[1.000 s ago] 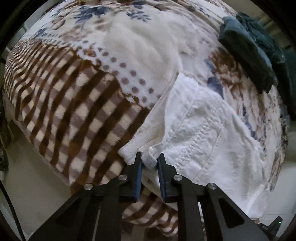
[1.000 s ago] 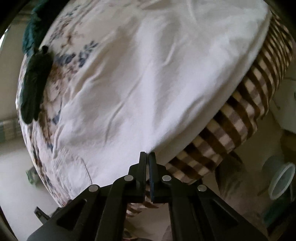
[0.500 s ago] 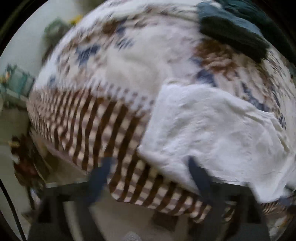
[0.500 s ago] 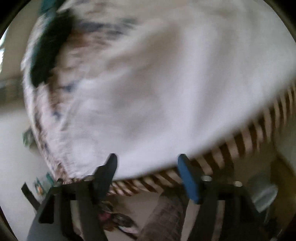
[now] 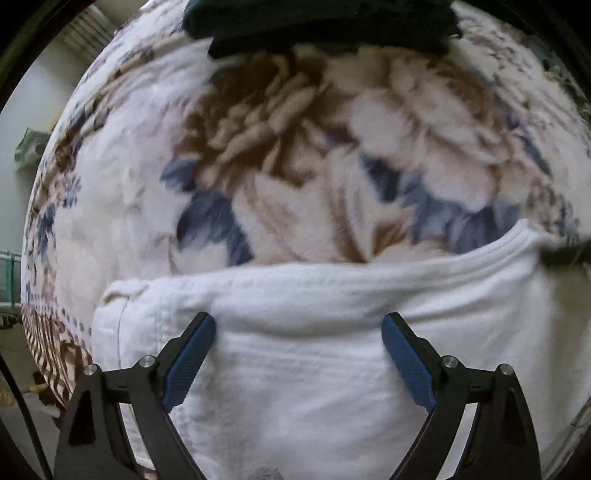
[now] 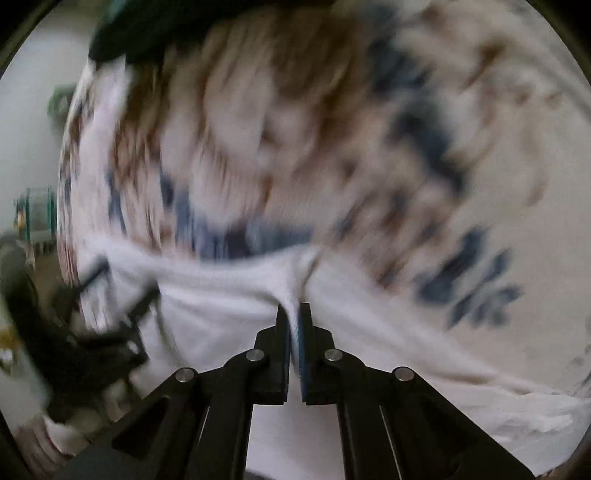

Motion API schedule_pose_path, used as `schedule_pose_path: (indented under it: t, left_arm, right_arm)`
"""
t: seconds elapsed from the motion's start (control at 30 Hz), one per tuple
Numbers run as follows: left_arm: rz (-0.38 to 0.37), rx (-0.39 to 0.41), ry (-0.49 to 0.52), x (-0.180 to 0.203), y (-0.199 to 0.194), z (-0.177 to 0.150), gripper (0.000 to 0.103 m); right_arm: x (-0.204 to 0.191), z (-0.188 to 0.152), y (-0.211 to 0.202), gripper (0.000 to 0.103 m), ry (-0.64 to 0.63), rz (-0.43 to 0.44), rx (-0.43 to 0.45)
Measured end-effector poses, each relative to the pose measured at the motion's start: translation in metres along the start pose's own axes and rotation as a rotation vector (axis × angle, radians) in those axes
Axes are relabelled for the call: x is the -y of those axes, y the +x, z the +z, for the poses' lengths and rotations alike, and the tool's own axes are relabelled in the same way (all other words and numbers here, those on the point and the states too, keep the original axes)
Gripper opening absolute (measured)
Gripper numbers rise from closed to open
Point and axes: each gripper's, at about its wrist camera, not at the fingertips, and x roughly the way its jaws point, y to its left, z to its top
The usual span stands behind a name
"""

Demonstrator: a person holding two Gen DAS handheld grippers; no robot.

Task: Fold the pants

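Note:
The white pants (image 5: 303, 369) lie folded on a floral blanket, with a rolled fold edge running across the left wrist view. My left gripper (image 5: 299, 325) is open, its blue pads (image 5: 192, 354) spread wide just over the pants near that fold edge, holding nothing. In the blurred right wrist view my right gripper (image 6: 294, 314) is shut on a pinched ridge of the white pants (image 6: 221, 314) at the fold edge. The other gripper (image 6: 110, 332) shows dark at the left of that view.
The floral blanket (image 5: 295, 166) in brown, blue and cream covers the bed beyond the pants. A dark green folded garment (image 5: 325, 26) lies at the far edge. A brown checked border (image 5: 48, 339) hangs at the left bed edge, with floor beyond.
Both grippers let go of the pants edge, opened and swung over the bed. My left is now open above the folded pants; my right has shut again on the fold edge.

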Motion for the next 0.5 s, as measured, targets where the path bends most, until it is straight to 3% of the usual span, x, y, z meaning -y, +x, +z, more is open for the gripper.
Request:
schedule_pose_path:
  t: [0.03, 0.13, 0.23, 0.33, 0.37, 0.43, 0.47, 0.5]
  left_arm:
    - [-0.005, -0.004, -0.01, -0.003, 0.001, 0.0, 0.092]
    - [-0.001, -0.018, -0.026, -0.007, -0.003, -0.001, 0.092]
    - [-0.021, -0.013, -0.052, -0.008, -0.019, -0.003, 0.093]
    - [-0.032, 0.014, -0.063, -0.003, -0.04, -0.004, 0.092]
    - [-0.039, 0.023, -0.064, 0.0, -0.045, -0.003, 0.092]
    - [-0.045, 0.037, -0.054, 0.01, -0.051, -0.001, 0.092]
    - [-0.044, 0.043, -0.041, 0.015, -0.052, 0.001, 0.092]
    - [-0.038, 0.044, -0.022, 0.023, -0.052, 0.002, 0.092]
  right_arm:
    - [0.017, 0.004, -0.013, 0.003, 0.08, -0.005, 0.047]
    - [0.04, 0.003, -0.032, 0.004, 0.163, -0.047, 0.061]
    - [0.04, -0.023, -0.062, 0.006, 0.158, 0.118, 0.092]
    - [0.034, -0.047, -0.045, 0.01, 0.135, 0.228, -0.016]
    - [0.037, -0.051, -0.031, 0.01, 0.131, 0.187, -0.037]
    - [0.061, -0.05, -0.015, 0.006, 0.189, 0.012, 0.011]
    - [0.077, -0.048, -0.013, 0.004, 0.245, 0.02, 0.039]
    - [0.092, -0.049, -0.015, 0.004, 0.326, 0.09, 0.064]
